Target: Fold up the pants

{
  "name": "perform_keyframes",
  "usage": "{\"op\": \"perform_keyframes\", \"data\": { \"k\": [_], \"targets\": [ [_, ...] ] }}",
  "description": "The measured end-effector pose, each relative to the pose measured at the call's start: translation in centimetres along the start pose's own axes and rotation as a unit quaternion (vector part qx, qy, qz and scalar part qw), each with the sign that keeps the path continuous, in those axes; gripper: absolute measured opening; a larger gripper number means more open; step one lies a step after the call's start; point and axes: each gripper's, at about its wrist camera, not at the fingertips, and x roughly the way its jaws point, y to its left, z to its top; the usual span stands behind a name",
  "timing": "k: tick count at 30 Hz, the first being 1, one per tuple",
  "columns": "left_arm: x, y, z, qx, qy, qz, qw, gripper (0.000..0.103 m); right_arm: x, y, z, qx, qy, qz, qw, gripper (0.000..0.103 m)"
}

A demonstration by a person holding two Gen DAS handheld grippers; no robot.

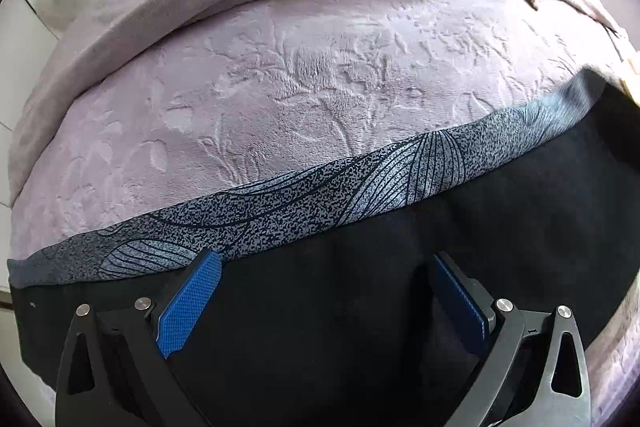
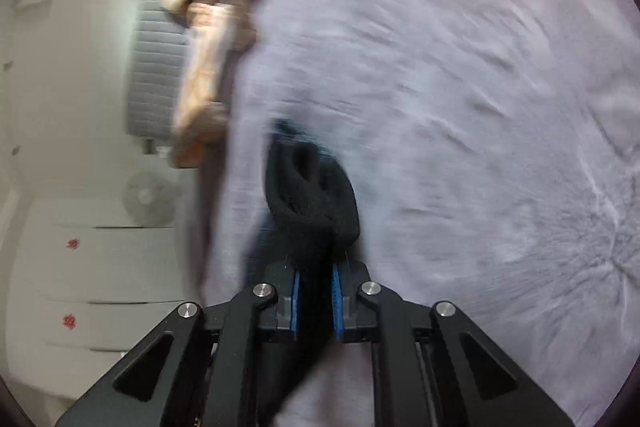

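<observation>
Left wrist view: the left gripper (image 1: 324,291) hovers low over the pants (image 1: 400,267), jaws spread wide, gripping nothing. The pants lie flat on the bed (image 1: 280,75), their long axis running left to right.

Right wrist view, blurred: the right gripper (image 2: 315,291) pinches a bunched fold of the pants (image 2: 310,195) above the bed (image 2: 460,127).

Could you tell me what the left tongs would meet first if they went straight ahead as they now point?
Probably the black pants lying between the open left tongs, then their patterned grey band; depth is uncertain.
</observation>
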Motion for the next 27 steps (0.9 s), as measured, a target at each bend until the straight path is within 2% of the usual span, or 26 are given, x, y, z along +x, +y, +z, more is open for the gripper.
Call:
{"op": "perform_keyframes", "data": {
  "k": [2,3,5,6,7,9,11,13,14,15,16,18,20,22,23,25,27],
  "targets": [
    [0.6,0.0,-0.4,0.004,-0.002,-0.007,1.0,0.103,-0.7,2.2,-0.7,-0.057,-0.015,-0.03,0.998,0.013],
    [1.0,-0.1,-0.6,0.009,-0.004,-0.008,0.9999,0.103,-0.4,2.1,-1.0,-0.071,-0.014,-0.067,0.995,0.014],
    [1.4,-0.2,-0.6,0.014,-0.001,-0.007,0.9999,0.103,1.7,-0.1,-0.5,-0.054,0.014,-0.125,0.991,0.021],
    [1.1,-0.1,-0.4,0.015,0.005,-0.008,0.9998,0.103,2.2,-1.0,-0.5,-0.034,0.023,-0.122,0.992,0.021],
    [0.5,0.2,-0.2,0.015,0.008,-0.006,0.9998,0.103,1.9,-1.7,-0.3,-0.007,0.018,-0.1,0.995,0.023],
    [-1.4,1.4,0.2,0.008,-0.006,-0.005,0.9999,0.103,0.5,-0.9,-0.6,-0.005,-0.003,-0.101,0.995,0.03],
    [-2.8,3.0,0.4,-0.005,-0.023,0.003,0.9997,0.103,-1.3,1.3,-1.4,-0.047,-0.031,-0.126,0.99,0.031],
    [-3.3,5.1,0.4,-0.026,-0.028,0.014,0.9992,0.103,-2.1,5.0,-2.3,-0.129,-0.043,-0.128,0.982,0.031],
    [-2.8,5.9,0.4,-0.034,-0.023,0.021,0.9989,0.103,-1.3,6.9,-2.6,-0.168,-0.024,-0.122,0.978,0.031],
    [-1.8,6.6,0.3,-0.044,-0.011,0.037,0.9983,0.103,0.7,9.1,-3.0,-0.208,0.016,-0.116,0.971,0.031],
    [-1.3,7.5,0.4,-0.054,0.0,0.047,0.9974,0.103,2.0,10.0,-3.4,-0.223,0.036,-0.11,0.968,0.031],
    [0.6,8.8,0.3,-0.088,0.014,0.049,0.9948,0.103,7.7,12.2,-4.7,-0.264,0.099,-0.083,0.956,0.031],
    [1.3,9.7,0.5,-0.12,0.01,0.044,0.9918,0.103,12.7,12.9,-5.9,-0.293,0.139,-0.088,0.942,0.031],
    [1.7,10.1,1.0,-0.125,0.0,0.061,0.9902,0.103,18.1,12.0,-6.4,-0.297,0.173,-0.104,0.933,0.031],
    [2.0,10.4,1.1,-0.127,-0.001,0.065,0.9897,0.103,19.2,11.2,-6.2,-0.292,0.168,-0.113,0.935,0.024],
    [2.4,11.5,1.5,-0.133,-0.003,0.065,0.9889,0.103,19.4,10.3,-5.1,-0.274,0.151,-0.102,0.944,0.005],
    [1.6,12.8,1.1,-0.128,-0.004,0.073,0.9891,0.103,18.1,9.3,-3.2,-0.244,0.118,-0.123,0.955,0.005]
  ]
}}
